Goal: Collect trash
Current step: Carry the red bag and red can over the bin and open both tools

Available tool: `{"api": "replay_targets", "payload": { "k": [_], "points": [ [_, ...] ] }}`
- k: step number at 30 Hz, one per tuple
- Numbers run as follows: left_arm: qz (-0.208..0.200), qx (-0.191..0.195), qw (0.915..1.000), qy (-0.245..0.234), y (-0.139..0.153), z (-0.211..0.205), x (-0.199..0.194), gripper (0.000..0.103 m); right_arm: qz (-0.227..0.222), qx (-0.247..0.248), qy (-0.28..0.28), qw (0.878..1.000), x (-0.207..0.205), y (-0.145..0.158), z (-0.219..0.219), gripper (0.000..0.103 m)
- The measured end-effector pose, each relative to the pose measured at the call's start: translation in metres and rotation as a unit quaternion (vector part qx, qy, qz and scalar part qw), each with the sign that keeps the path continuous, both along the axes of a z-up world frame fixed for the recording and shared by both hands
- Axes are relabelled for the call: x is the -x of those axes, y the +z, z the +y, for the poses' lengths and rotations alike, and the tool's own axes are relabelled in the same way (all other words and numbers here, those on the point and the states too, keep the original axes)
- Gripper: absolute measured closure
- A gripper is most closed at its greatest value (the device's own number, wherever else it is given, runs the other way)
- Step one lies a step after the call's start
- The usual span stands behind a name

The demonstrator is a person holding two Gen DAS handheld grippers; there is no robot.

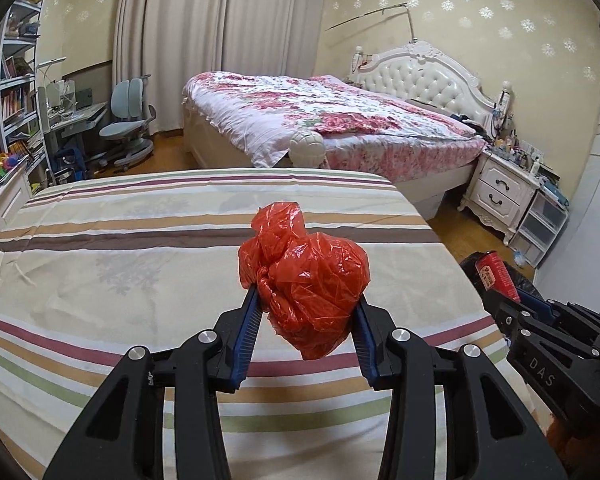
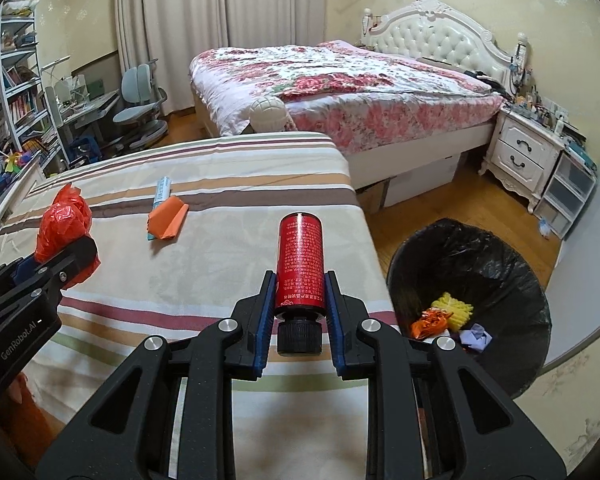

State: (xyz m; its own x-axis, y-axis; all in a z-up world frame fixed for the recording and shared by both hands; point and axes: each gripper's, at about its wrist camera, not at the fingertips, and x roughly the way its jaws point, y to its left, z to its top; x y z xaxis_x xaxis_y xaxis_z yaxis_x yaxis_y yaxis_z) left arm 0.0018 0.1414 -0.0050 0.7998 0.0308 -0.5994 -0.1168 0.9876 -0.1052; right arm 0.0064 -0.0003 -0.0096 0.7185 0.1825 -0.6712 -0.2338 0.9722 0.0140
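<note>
Trash: left tool (image 1: 305,312) clamps red bag (image 1: 304,280), right tool (image 2: 300,304) clamps red bottle (image 2: 300,260).

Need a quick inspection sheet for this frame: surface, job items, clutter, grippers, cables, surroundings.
Surface: striped bedsheet, flat and lightly wrinkled.
Job's things: red plastic bag in the left gripper; red bottle with black cap, cap toward the camera, in the right gripper; orange paper and a white tube lie on the sheet; black-lined trash bin on the floor beside the bed, scraps already inside.
Clutter: nothing seen on the sheet beyond those.
Grippers: left gripper shut on the bag; right gripper shut on the bottle.
Cables: nothing seen near the work.
Surroundings: floral bed, nightstand, desk chair, bookshelf.
</note>
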Motion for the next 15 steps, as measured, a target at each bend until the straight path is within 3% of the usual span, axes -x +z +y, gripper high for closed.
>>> {"api": "replay_targets", "payload": {
  "k": [15],
  "points": [
    [-0.030, -0.021, 0.9944, -0.099, 0.012, -0.097, -0.024, 0.060, -0.029, -0.003, -0.092, 0.995, -0.002, 0.012, -0.091, 0.080]
  ]
}}
